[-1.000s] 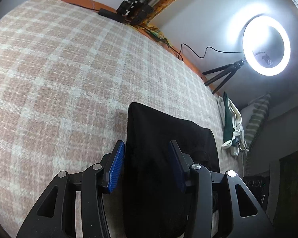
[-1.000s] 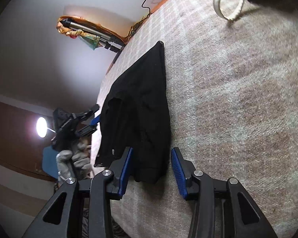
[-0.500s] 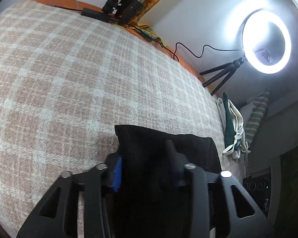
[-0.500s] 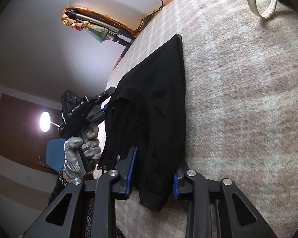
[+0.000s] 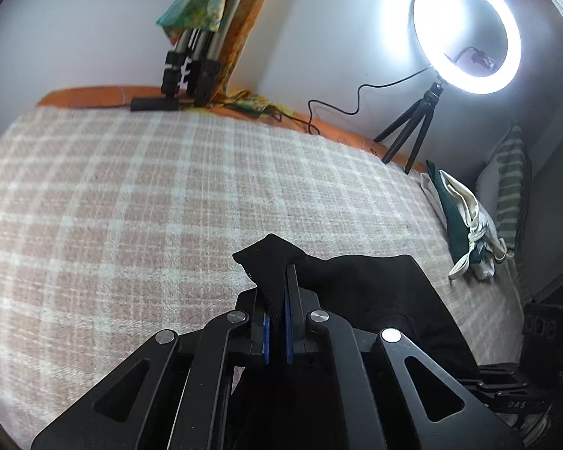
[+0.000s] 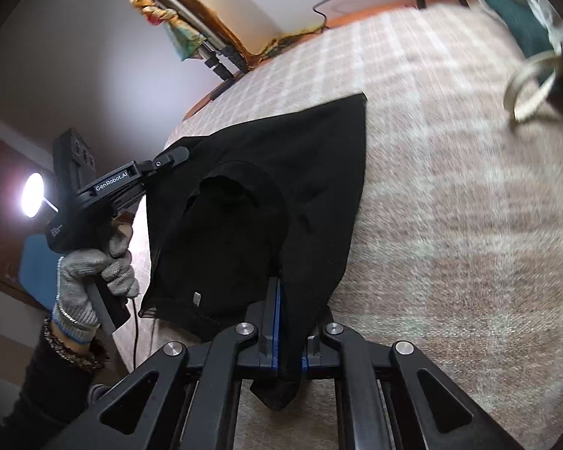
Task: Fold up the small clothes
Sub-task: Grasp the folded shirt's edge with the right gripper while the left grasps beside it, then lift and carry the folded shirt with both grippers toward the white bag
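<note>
Both pairs of jaws, open astride the black garment [image 5: 375, 292] a second earlier, had clamped shut on its near edge, the left gripper [image 5: 276, 300] on one corner and the right gripper [image 6: 286, 322] on the other, and lifted it off the plaid blanket [image 5: 131, 206]. The fold was judged begun; the next move called for carrying both pinched corners forward, beyond the jaws, onto the far hem. Fabric below the jaws was hidden by the gripper frames, and the right view was motion-blurred.

Bed [image 5: 139, 195] under pink-and-cream checked blanket fills frame centre. Black garment [image 5: 379, 292] partly on it, lower centre. Ring-light tripod [image 5: 409, 131] upper right edge; green-and-white cloth bundle [image 5: 461, 225] right; black bar [image 5: 154, 104] upper left edge.
</note>
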`<action>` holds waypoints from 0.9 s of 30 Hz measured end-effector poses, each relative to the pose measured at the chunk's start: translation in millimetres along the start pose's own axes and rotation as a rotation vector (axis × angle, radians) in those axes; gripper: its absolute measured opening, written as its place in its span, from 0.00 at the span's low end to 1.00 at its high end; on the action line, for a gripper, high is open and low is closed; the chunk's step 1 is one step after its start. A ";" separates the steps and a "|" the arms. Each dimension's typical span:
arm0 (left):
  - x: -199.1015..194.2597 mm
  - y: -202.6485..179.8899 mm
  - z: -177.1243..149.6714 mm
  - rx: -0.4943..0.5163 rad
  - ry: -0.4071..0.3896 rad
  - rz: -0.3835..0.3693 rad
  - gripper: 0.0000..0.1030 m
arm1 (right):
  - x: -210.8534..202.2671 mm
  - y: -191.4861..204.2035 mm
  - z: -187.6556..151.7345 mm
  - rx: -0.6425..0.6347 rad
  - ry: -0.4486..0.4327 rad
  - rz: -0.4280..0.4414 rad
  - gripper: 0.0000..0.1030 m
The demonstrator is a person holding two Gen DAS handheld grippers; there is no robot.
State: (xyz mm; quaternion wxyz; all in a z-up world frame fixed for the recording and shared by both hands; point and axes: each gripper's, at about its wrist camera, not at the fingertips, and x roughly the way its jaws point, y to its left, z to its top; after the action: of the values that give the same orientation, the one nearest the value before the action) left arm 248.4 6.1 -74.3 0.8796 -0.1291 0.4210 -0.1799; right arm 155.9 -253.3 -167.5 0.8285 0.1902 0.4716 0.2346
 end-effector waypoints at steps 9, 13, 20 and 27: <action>-16.9 -21.5 2.8 0.055 -0.058 0.004 0.04 | -13.2 27.5 9.3 -0.104 -0.048 -0.103 0.05; -23.1 -32.0 7.7 0.049 -0.075 -0.037 0.04 | -22.1 35.5 14.3 -0.128 -0.070 -0.129 0.05; -27.8 -64.2 22.5 0.060 -0.110 -0.108 0.03 | -57.0 45.9 22.0 -0.215 -0.149 -0.217 0.05; -15.9 -112.1 43.7 0.111 -0.129 -0.165 0.03 | -95.9 34.1 28.4 -0.253 -0.205 -0.289 0.05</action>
State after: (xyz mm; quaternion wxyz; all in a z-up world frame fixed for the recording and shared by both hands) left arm 250.2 -84.9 6.0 0.8928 -0.1259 0.3409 -0.2662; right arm 130.8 -282.6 -69.1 0.9144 0.0380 0.3738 0.1503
